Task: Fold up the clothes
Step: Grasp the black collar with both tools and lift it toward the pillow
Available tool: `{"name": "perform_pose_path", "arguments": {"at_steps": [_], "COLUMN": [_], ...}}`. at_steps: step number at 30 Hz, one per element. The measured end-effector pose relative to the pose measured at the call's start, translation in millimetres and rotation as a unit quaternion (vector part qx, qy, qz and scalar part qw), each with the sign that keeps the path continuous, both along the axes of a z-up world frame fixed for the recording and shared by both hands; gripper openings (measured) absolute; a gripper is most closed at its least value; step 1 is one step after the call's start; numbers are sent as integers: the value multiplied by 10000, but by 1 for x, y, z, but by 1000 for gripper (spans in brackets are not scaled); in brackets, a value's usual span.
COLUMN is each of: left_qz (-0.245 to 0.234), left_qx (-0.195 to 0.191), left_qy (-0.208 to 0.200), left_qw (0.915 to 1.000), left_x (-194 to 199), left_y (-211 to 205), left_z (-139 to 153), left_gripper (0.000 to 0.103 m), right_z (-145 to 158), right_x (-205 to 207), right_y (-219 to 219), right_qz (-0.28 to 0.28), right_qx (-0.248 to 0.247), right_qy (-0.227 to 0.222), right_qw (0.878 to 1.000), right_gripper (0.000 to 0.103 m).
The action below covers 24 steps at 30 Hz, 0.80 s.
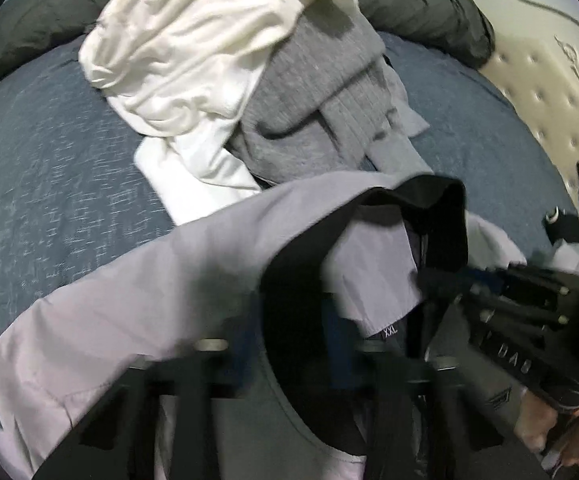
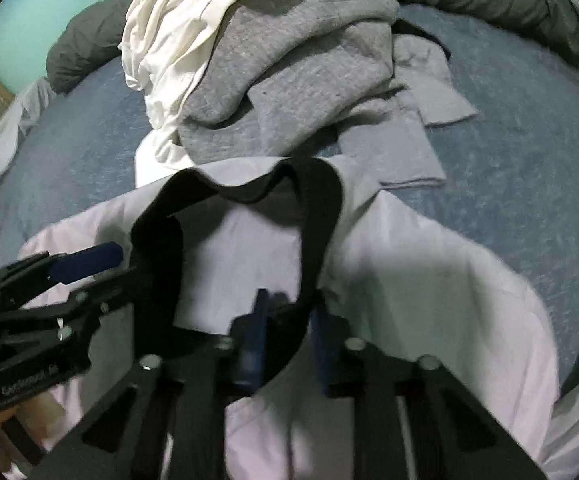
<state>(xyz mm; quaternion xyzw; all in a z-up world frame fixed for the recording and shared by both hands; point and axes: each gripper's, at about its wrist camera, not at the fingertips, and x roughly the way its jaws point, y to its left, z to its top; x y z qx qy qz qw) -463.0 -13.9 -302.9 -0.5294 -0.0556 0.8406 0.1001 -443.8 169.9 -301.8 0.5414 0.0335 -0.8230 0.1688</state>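
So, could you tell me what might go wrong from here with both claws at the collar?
1. The left claw and right claw pinch the black collar close together, so the pale shirt may bunch rather than spread.
2. The collar band is thin and could slip out.
3. The unfolded pile, with the grey knit and white garment, lies just behind; the shirt may snag it.

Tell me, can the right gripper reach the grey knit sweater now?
Probably not yet. The right gripper looks shut on the black collar of the pale shirt, which lies between it and the grey knit sweater.
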Motion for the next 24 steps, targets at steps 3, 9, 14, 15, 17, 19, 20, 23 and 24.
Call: {"name": "perform_pose_path", "arguments": {"at_steps": [3, 9, 14, 15, 17, 19, 20, 23, 24], "left_qz": [66, 49, -51, -52, -1, 56, 69, 29, 18], "left_qx": [-72, -54, -62, -128, -217, -355, -497, -744, -813], "left_qy": [171, 350, 233, 214, 197, 247, 250, 197, 179], "left_qw": [9998, 9994, 9997, 9997, 9996, 9990, 9984, 9970, 9965], "left_x": [-2, -9, -7, -6, -6, -6, -6, -8, -9], "left_y": [-7, -14, 6, 11, 19, 22, 24, 25, 24], "left_z": [10, 33, 32, 30, 22, 17, 13, 2, -2], "left_gripper": [0, 0, 5, 23, 60, 64, 64, 63, 52], "right_z": [5, 32, 41, 41, 40, 41, 42, 45, 45], "right_x": [-2, -17, -26, -26, -26, -24, -22, -19, -18], "right_y": [7, 21, 24, 25, 28, 32, 34, 40, 42], "right_qz": [-5, -88, -63, -77, -107, -95, -71, -46, -52], "right_qx": [-6, -88, -64, -77, -107, -160, -170, -199, -225], "right_qy": [188, 628, 666, 658, 645, 667, 692, 758, 765], "right_qw": [9998, 9979, 9977, 9978, 9978, 9976, 9974, 9969, 9968], "right_gripper": [5, 5, 4, 4, 4, 4, 4, 4, 4]}}
